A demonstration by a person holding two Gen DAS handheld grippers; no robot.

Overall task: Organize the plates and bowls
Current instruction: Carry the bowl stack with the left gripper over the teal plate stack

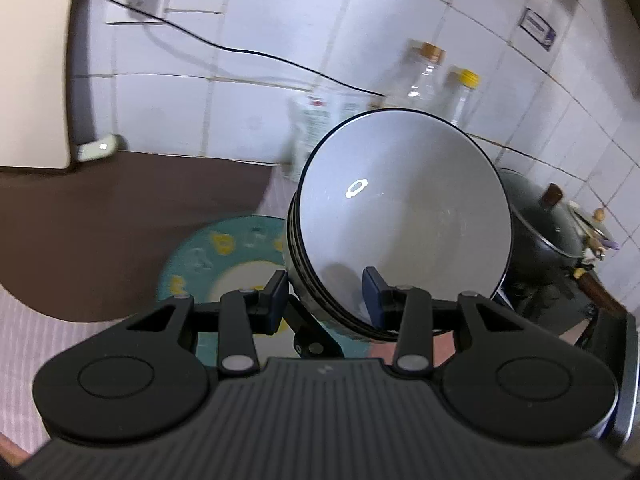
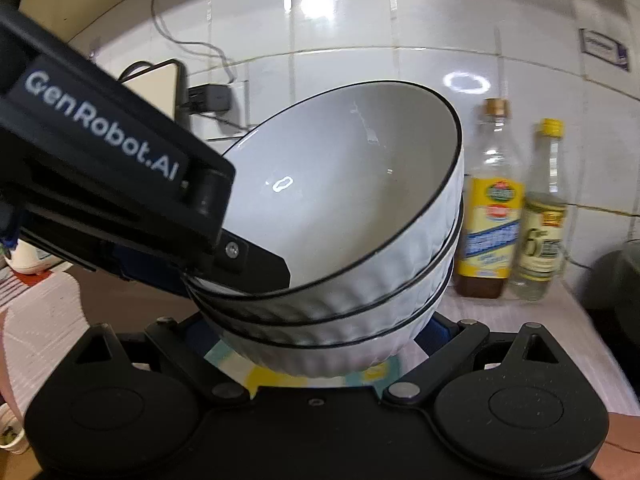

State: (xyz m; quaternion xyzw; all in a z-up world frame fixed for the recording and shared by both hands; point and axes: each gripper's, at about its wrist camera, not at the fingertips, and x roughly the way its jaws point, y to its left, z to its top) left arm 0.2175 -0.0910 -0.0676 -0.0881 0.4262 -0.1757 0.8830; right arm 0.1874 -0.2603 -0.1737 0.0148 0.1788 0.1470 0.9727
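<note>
Bowls (image 1: 404,216), three nested white ones with black rims, hang tilted above the teal plate (image 1: 208,264), the left gripper (image 1: 326,300) clamped on the stack's near rim and the right gripper (image 2: 316,332) cradling its base, grip unclear.

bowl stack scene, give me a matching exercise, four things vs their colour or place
Things:
1. stack of bowls
2. patterned plate
3. yellow-capped bottle
4. lidded pot

Descriptions:
A. dark, with a brown knob on its lid
B. teal rim with yellow marks, lying on the counter under the lifted bowls
C. white with thin black rims, tilted and clamped at the rim by the left hand-held gripper
D. clear glass, standing by the tiled wall beside a bottle with a yellow label

Pairs: 1-C, 2-B, 3-D, 4-A
</note>
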